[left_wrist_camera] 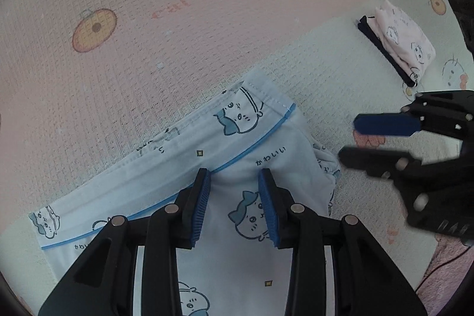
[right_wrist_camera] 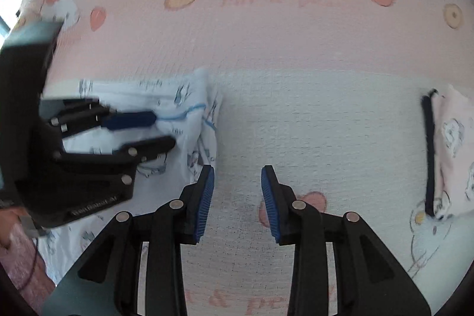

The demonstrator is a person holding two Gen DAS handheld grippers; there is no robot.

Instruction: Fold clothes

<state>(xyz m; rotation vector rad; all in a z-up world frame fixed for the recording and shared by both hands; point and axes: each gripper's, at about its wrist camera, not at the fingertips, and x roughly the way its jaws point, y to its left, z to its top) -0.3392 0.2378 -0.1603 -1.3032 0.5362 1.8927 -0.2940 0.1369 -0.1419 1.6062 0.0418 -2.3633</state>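
Blue ribbed pads line both black two-finger grippers, and the left gripper (left_wrist_camera: 235,182) hangs steeply over the pale blue cotton garment with cartoon prints and a bright blue piping line (left_wrist_camera: 183,156), its jaws standing partly spread with cloth lying under the gap between them; the pads do not appear to press any fold, so I judge it is hovering or smoothing rather than pinching. Just off the garment's right-hand edge, the right gripper (right_wrist_camera: 237,182) points down at bare bedsheet, its jaws likewise apart with nothing between them, only the weave and a peach print showing in the gap. That placement looks like readiness: one tool centred on the cloth, the other waiting beside its edge to take a corner or flatten the stack. The garment lies flat in the lower middle of the pink and cream waffle-textured bedsheet with cat and peach prints (left_wrist_camera: 148,49), already doubled over, with a hemmed band turned across the top and a small bunch of fabric at its right side that still wants tidying. Well apart, toward the right, a folded pale pink printed garment with a dark navy edge (left_wrist_camera: 400,40) sits neatly, probably a finished piece set aside to keep the working area free.
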